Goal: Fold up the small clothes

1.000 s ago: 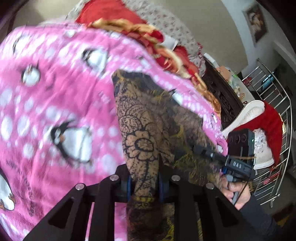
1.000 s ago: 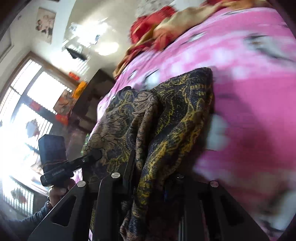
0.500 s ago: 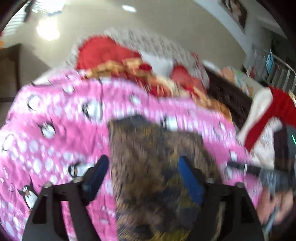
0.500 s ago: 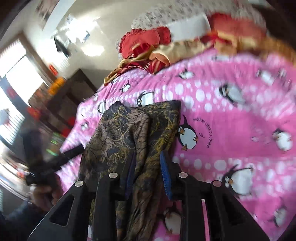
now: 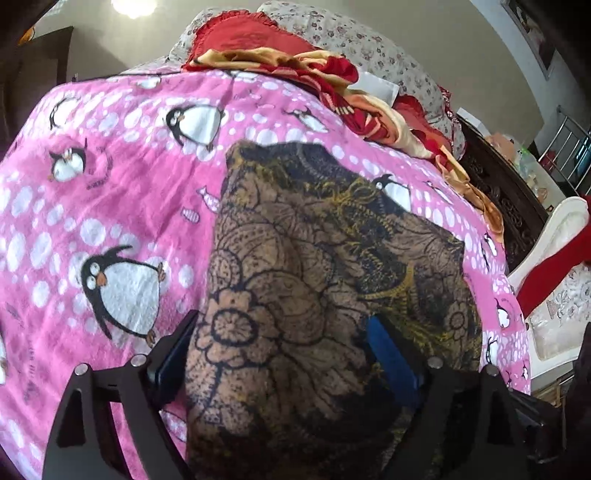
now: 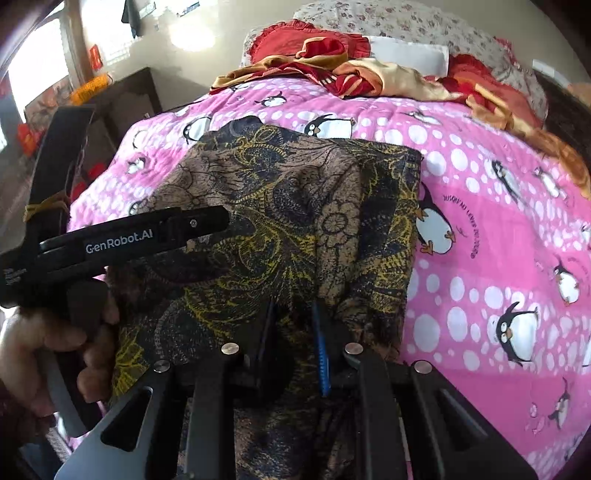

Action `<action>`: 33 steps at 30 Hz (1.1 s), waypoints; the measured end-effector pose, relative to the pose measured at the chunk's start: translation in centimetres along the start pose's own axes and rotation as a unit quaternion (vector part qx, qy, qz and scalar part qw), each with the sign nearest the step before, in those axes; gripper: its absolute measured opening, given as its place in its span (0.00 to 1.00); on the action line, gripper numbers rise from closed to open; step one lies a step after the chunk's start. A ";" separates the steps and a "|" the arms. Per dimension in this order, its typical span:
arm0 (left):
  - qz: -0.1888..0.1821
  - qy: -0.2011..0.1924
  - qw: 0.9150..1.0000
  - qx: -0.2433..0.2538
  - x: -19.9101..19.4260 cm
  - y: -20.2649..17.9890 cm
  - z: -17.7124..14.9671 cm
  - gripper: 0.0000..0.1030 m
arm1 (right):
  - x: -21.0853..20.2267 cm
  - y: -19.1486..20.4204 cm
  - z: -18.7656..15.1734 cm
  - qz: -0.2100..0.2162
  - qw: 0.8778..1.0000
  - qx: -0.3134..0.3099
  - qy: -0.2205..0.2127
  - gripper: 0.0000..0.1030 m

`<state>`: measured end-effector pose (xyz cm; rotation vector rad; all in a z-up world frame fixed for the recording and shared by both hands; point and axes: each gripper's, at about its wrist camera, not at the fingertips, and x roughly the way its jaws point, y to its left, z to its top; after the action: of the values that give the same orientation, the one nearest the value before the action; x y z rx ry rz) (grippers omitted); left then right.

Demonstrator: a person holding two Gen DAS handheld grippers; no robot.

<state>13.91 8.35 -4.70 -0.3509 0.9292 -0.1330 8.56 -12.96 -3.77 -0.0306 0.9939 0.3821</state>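
Observation:
A brown, black and yellow floral garment (image 5: 314, 266) lies folded on the pink penguin blanket (image 5: 110, 192). My left gripper (image 5: 284, 347) is open, its jaws wide apart over the garment's near edge. In the right wrist view the garment (image 6: 295, 206) spreads ahead. My right gripper (image 6: 291, 332) has its jaws a small gap apart with a fold of the garment between them. The left gripper's handle (image 6: 147, 232) shows at the left over the cloth.
Red and gold bedding (image 5: 295, 62) and floral pillows (image 6: 388, 26) are piled at the bed's head. A dark carved cabinet (image 5: 498, 192), a white chair with red cloth (image 5: 554, 258) and a metal rack (image 5: 569, 147) stand at the right.
My left gripper has let go of the garment and opened wide. My right gripper's jaws have parted a little. The garment now lies flatter on the blanket.

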 end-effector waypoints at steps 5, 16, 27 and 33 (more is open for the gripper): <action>0.003 -0.048 0.999 0.007 -2.6 -1.7 3.6 0.88 | -2.3 0.6 2.7 -0.039 0.998 0.039 -0.023 0.20; 0.042 -0.021 0.996 0.081 5.3 -4.1 6.1 1.00 | 5.9 -0.6 5.8 -0.105 0.993 0.010 -0.042 0.25; 0.010 -0.011 0.994 0.108 -5.1 -2.5 4.5 0.97 | -0.3 -0.3 4.9 -0.056 0.997 -0.018 -0.047 0.26; -0.025 0.047 0.986 0.155 -9.3 -2.6 -4.7 0.81 | -6.3 2.4 -1.2 0.052 0.995 -0.086 -0.029 0.26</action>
<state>4.77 7.25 0.69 -0.0790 0.9769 -0.3378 3.73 -12.81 1.07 -0.1229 0.9059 0.5612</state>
